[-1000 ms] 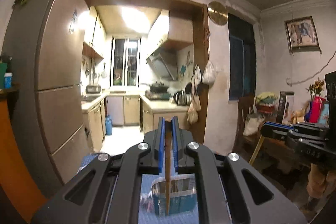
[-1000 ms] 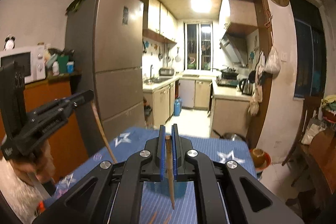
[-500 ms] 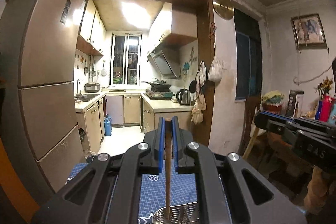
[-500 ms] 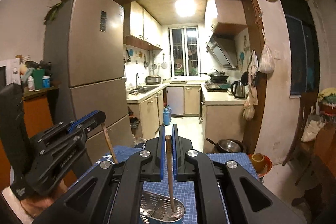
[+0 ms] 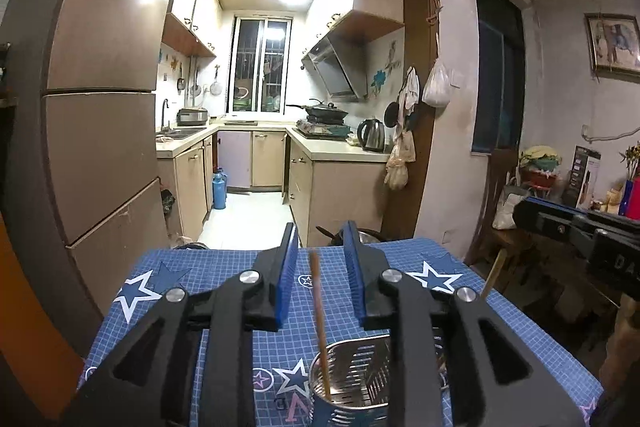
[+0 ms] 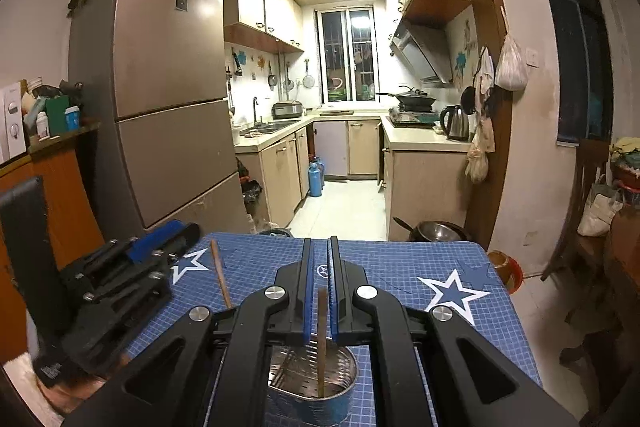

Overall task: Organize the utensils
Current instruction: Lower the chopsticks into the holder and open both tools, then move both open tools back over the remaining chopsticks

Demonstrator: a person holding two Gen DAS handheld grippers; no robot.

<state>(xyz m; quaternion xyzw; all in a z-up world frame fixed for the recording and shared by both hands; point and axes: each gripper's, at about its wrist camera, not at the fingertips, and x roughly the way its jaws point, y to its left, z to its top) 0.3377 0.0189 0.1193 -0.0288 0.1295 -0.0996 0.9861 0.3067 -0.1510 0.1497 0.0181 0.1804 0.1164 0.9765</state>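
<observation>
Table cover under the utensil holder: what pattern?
Blue grid table cover with white-outlined stars; clearest in right wrist view.

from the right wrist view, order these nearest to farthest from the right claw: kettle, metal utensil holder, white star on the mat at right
1. Metal utensil holder: directly below the right claw, on the blue mat.
2. White star: to the right on the mat, farther out.
3. Kettle: far back, on the kitchen counter at right.
</observation>
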